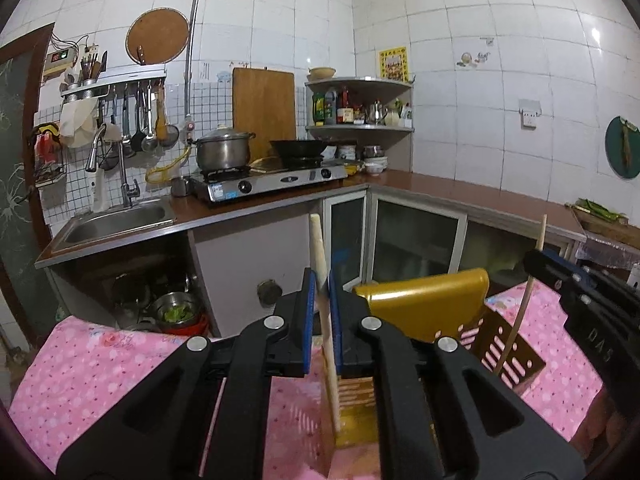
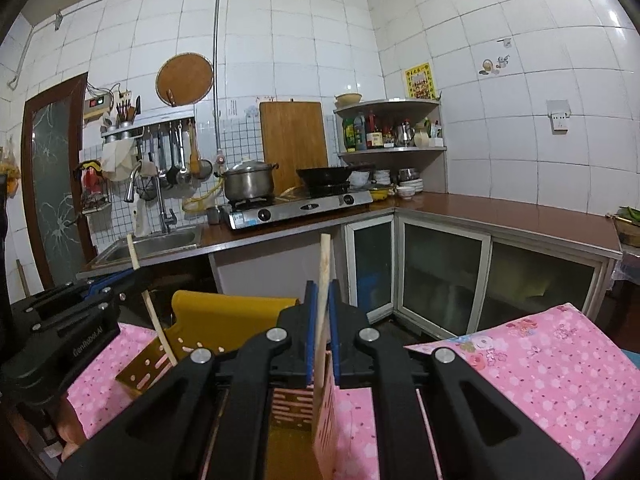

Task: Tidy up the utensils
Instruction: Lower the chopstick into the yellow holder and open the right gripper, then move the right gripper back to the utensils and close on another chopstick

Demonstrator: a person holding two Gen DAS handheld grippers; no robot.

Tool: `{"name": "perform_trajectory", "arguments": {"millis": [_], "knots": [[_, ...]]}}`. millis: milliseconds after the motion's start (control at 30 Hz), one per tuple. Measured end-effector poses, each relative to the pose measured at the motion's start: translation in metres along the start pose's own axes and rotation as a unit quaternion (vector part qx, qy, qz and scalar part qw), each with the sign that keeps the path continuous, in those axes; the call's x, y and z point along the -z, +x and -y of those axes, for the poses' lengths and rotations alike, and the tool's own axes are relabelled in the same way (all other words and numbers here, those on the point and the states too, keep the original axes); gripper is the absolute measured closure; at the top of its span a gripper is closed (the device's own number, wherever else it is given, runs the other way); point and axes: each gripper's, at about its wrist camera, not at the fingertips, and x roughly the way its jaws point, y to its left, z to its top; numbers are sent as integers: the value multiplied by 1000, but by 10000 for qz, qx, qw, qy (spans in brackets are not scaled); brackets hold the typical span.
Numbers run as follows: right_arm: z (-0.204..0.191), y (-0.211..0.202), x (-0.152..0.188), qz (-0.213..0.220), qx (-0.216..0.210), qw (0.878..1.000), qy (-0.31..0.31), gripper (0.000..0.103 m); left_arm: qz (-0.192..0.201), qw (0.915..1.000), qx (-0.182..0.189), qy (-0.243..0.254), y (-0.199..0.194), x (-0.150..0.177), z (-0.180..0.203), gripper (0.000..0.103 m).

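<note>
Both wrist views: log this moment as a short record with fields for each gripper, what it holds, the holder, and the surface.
left gripper: shut on a wooden chopstick, held near upright
right gripper: shut on a second wooden chopstick, also near upright
chopstick tips: both lower ends reach down into the slotted holder
holder: gold utensil holder with slotted walls, lying on the cloth
surface: pink floral tablecloth
backdrop: kitchen counter with gas stove and sink

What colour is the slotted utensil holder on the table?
Golden yellow utensil holder, with slotted sides; it shows best in the left wrist view.
</note>
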Motion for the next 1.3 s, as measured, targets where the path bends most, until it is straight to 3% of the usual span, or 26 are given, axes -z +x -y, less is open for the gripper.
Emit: {"name": "perform_trajectory", "arguments": {"millis": [33, 167, 200, 233, 267, 333, 533, 833, 1133, 1300], "knots": [[0, -1, -2, -72, -14, 10000, 17, 97, -36, 10000, -40, 17, -3, 0, -2, 94], [0, -14, -8, -238, -64, 9997, 91, 95, -146, 9998, -66, -124, -19, -2, -9, 64], [0, -19, -9, -256, -47, 9996, 86, 94, -161, 9997, -67, -166, -24, -2, -11, 62], [1, -26, -11, -279, -41, 9996, 94, 85, -185, 9996, -59, -224, -31, -2, -14, 59], [2, -30, -11, -289, -38, 9995, 111, 68, -207, 9994, -54, -257, -37, -2, -16, 55], [5, -48, -11, -268, 3, 9995, 184, 58, -258, 9991, -79, -322, -51, -1, -22, 45], [9, -82, 12, -561, 89, 9981, 221, 58, -382, 9982, -189, -417, -93, 19, -36, 23], [7, -110, 65, -1113, 122, 9934, 246, 58, -760, 9954, -193, -548, -130, 70, -40, 5], [0, -125, 106, -1432, 267, 9892, 135, 58, -1216, 9902, -138, -673, -138, 112, -44, 5], [0, -127, 119, -1357, 325, 9902, 69, 58, -1297, 9892, -191, -653, -134, 127, -45, 5]]}}
